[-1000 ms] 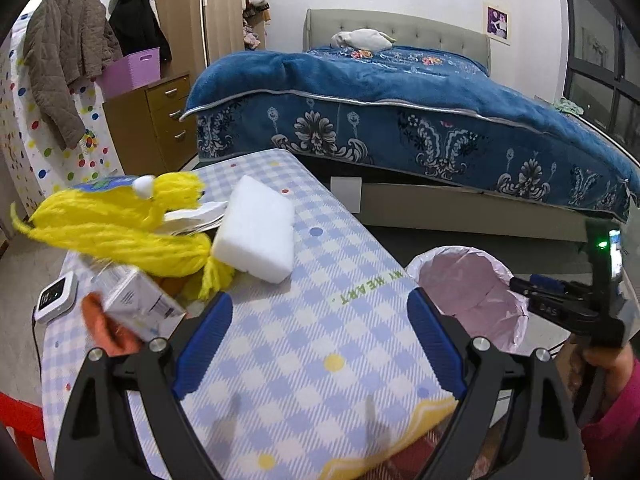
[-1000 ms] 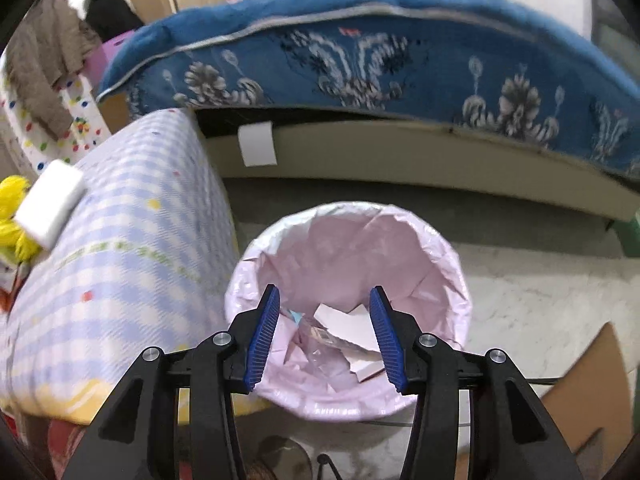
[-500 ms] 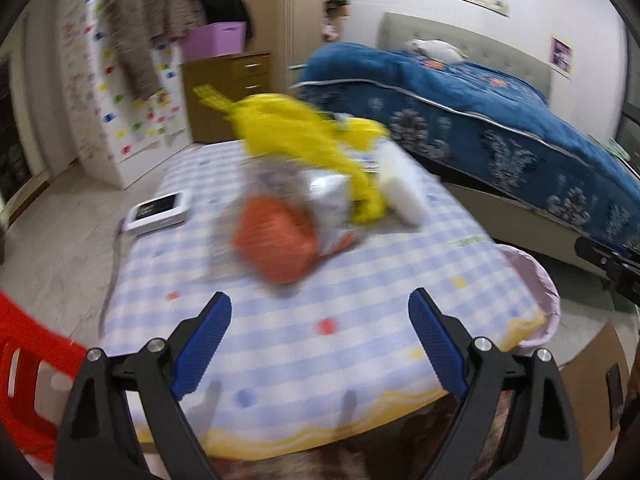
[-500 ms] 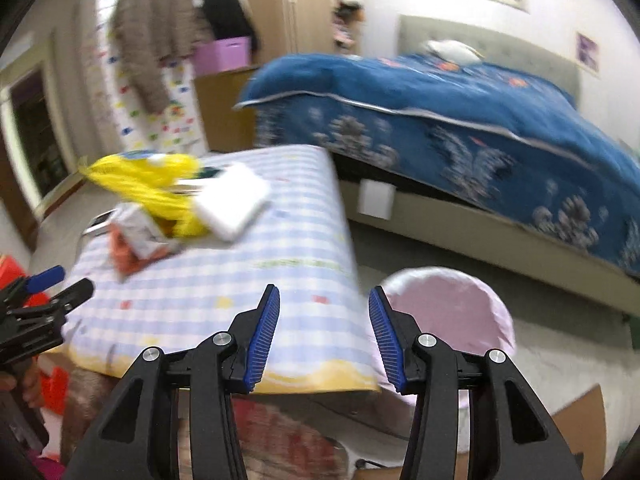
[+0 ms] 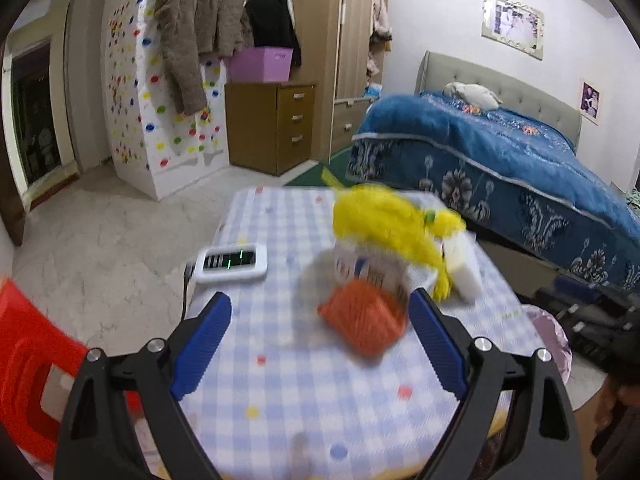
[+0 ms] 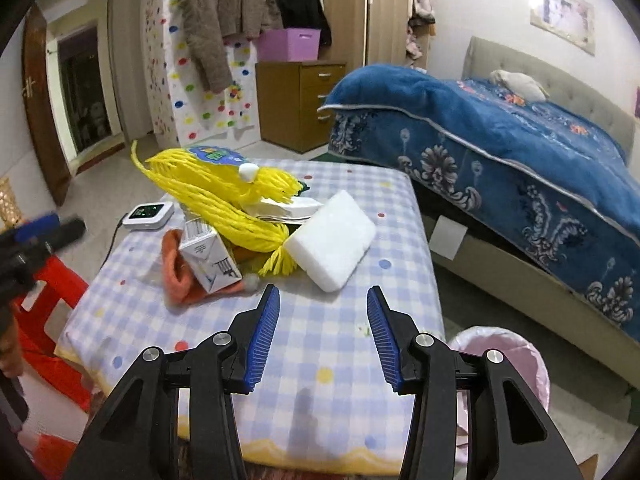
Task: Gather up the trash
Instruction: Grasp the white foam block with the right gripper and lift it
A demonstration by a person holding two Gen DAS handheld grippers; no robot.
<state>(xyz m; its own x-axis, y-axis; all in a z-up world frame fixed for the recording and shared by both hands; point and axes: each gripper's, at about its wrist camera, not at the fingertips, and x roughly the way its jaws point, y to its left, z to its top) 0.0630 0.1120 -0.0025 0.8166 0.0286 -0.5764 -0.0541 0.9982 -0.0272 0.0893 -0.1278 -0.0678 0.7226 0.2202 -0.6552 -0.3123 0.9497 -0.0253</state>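
Here both grippers hover above a checked surface (image 6: 328,392) with their fingers apart and nothing between them. The right gripper (image 6: 323,334) has its blue fingers (image 6: 262,340) spread over bare cloth near the front edge. The left gripper (image 5: 320,344) is spread wider; in its blurred view the orange cloth (image 5: 362,320) lies on the surface beyond its fingers (image 5: 200,348), not touched by them.

The trash sits in a heap toward the far half of the surface. In the right view a small carton (image 6: 210,258) leans tilted on the orange cloth (image 6: 176,270), touching it. Behind them lies a bundle of yellow yarn (image 6: 224,196), with a blue and green patch and a white pompom on top. A white foam block (image 6: 332,240) rests just beside the yarn on the right, its lower end nearest the right gripper. Some white paper (image 6: 292,206) is tucked between yarn and block.

A small white device (image 6: 149,215) with a lit screen lies at the left edge of the surface, a cable running off it. The pink-lined bin (image 6: 516,356) stands on the floor just beside the surface's right corner, near the bed (image 6: 500,152). A red stool (image 6: 52,304) stands at the left side. In the right view the left gripper shows as a dark blur at the left edge.
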